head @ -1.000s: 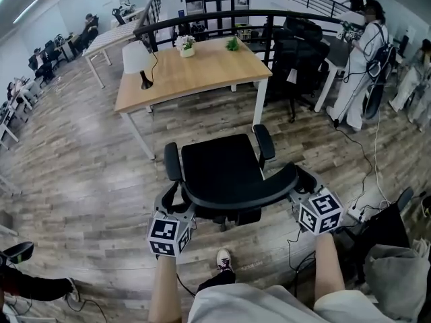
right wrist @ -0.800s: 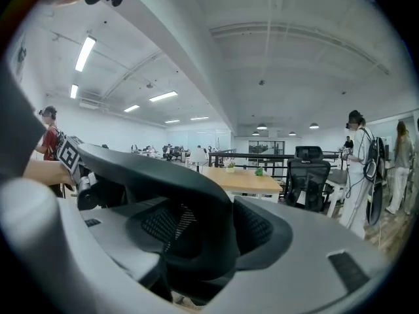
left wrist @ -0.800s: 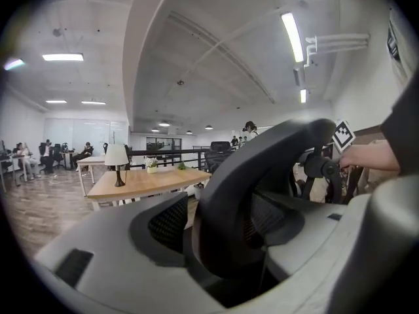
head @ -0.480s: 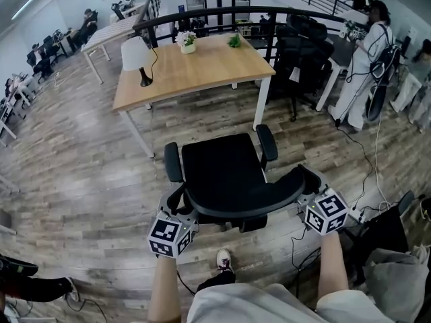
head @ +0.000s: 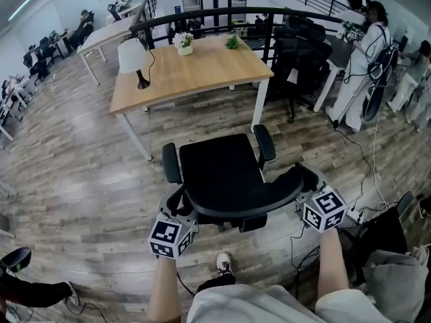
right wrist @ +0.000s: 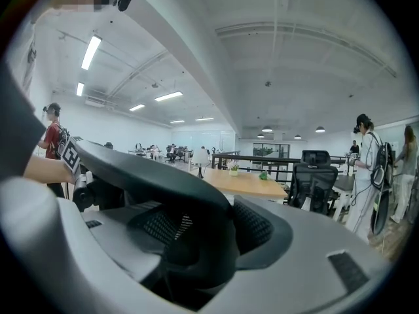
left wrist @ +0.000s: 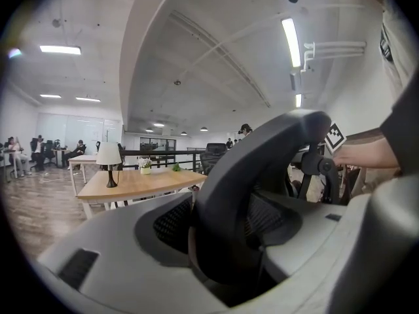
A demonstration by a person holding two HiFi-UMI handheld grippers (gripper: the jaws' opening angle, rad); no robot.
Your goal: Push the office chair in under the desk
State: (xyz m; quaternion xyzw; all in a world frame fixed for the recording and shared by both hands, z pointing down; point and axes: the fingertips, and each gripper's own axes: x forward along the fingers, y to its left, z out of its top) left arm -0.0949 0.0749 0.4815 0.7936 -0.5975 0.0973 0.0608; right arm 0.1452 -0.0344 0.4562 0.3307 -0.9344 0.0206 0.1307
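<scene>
**Chair in hand, desk still ahead**

Head view: the office chair (head: 222, 170) stands on the wood-plank floor (head: 81, 173) right in front of me. Its seat faces the desk (head: 192, 69) at twelve o'clock. It is well apart from the desk and not yet under it. My left gripper (head: 178, 210) sits at the seven o'clock end of the backrest (head: 242, 206), my right gripper (head: 304, 186) at the four o'clock end. I judge the chair bulky but easy to roll. The backrest rim looks stiff and the mesh soft, so the rim is the place to hold. The planks look smooth. Cables (head: 367, 157) lie at three o'clock, off my path. A lamp (head: 133, 58) stands at the desk's ten o'clock corner.

Left gripper view: my jaws are closing on the backrest rim, which fills the gap between them, and they seem to press on it. The desk shows low at nine o'clock.

Right gripper view: the jaws are closing here too, with the rim's other end between them and apparently clamped. The desk lies at twelve o'clock, and other chairs stand at two.
</scene>
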